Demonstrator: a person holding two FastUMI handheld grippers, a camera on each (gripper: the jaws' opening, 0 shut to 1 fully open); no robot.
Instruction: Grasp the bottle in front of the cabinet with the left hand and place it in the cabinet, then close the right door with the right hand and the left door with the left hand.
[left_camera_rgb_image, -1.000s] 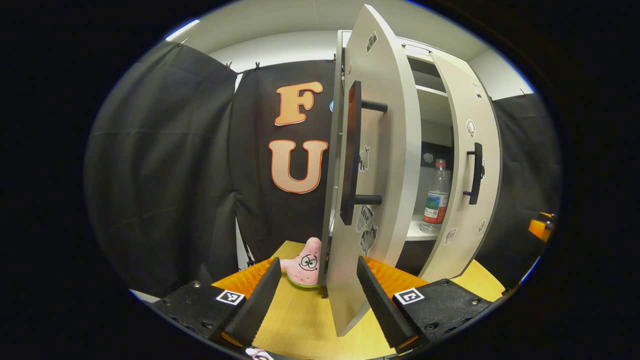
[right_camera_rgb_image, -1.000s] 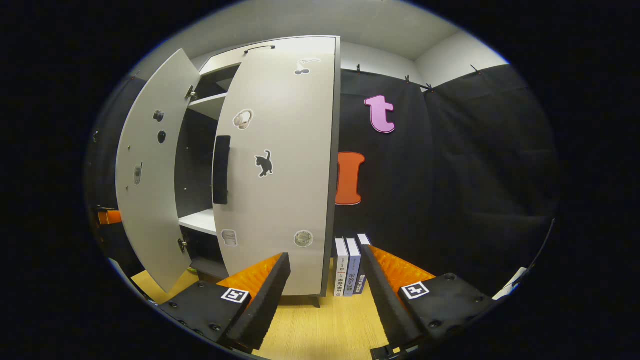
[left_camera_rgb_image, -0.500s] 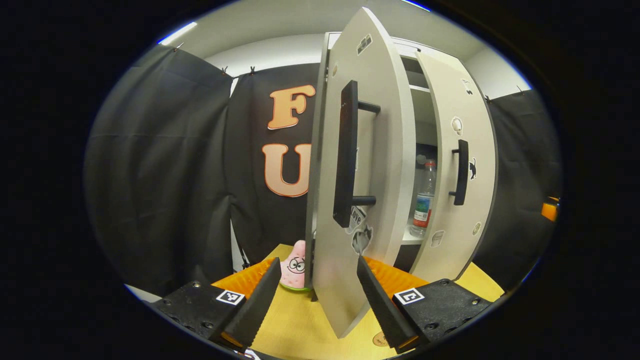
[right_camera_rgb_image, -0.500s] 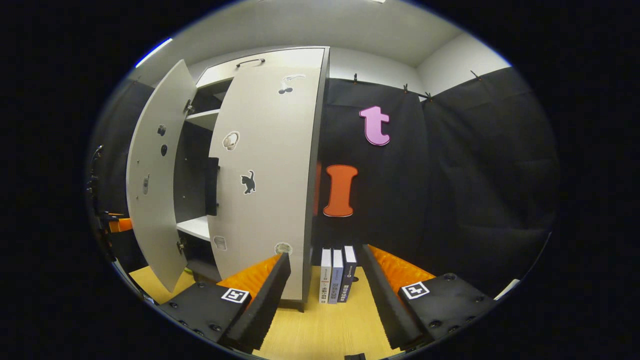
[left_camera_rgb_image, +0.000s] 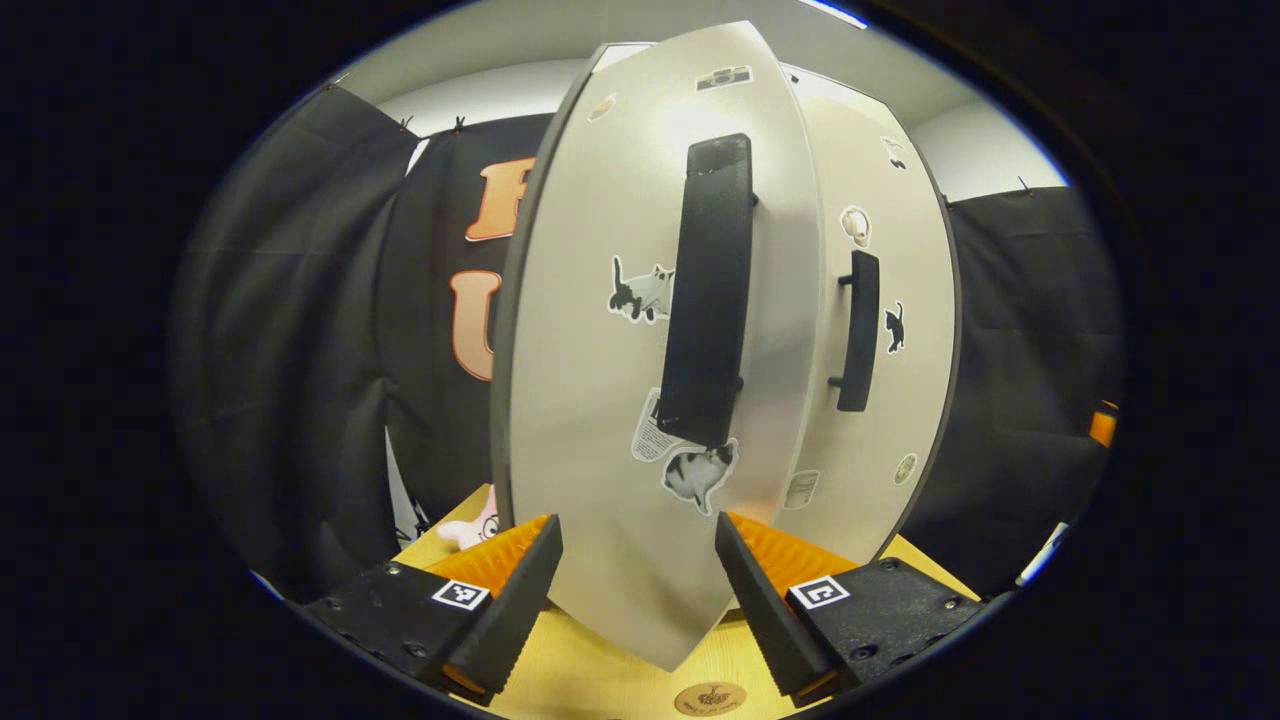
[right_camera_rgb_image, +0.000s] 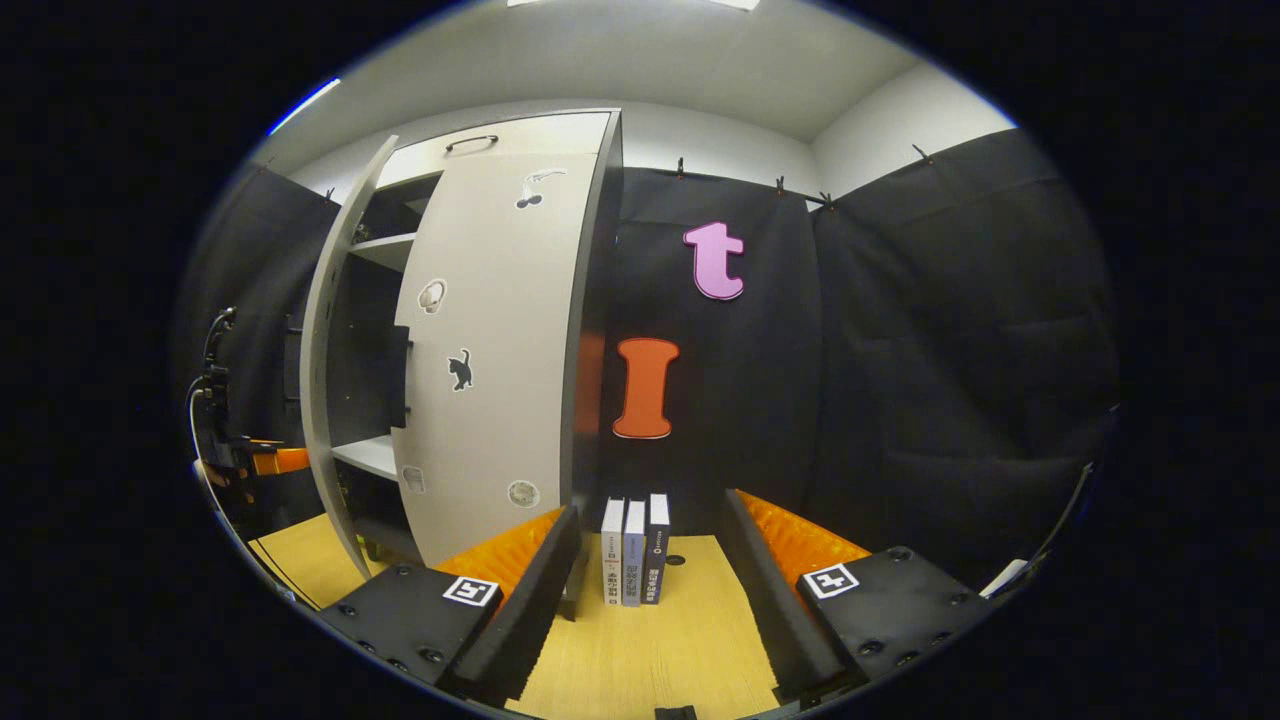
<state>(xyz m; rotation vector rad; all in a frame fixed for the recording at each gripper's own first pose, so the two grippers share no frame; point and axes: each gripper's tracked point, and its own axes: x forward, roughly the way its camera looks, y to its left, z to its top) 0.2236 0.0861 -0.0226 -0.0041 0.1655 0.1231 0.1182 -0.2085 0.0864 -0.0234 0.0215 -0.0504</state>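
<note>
Left gripper view has the open left gripper (left_camera_rgb_image: 632, 585) at 6 o'clock against the left door (left_camera_rgb_image: 620, 400), likely mid-close; next, push it flush.

Pale grey left door (left_camera_rgb_image: 590, 400) with black bar handle (left_camera_rgb_image: 707, 290), black-and-white cat stickers (left_camera_rgb_image: 640, 290). Same pale grey on right door (right_camera_rgb_image: 490, 340), with small black cat sticker (right_camera_rgb_image: 460, 369), dark edge. Light yellow woodgrain table (right_camera_rgb_image: 650, 650). White, grey-blue and dark navy book spines (right_camera_rgb_image: 634, 550). Pink plush toy (left_camera_rgb_image: 468, 528).
</note>
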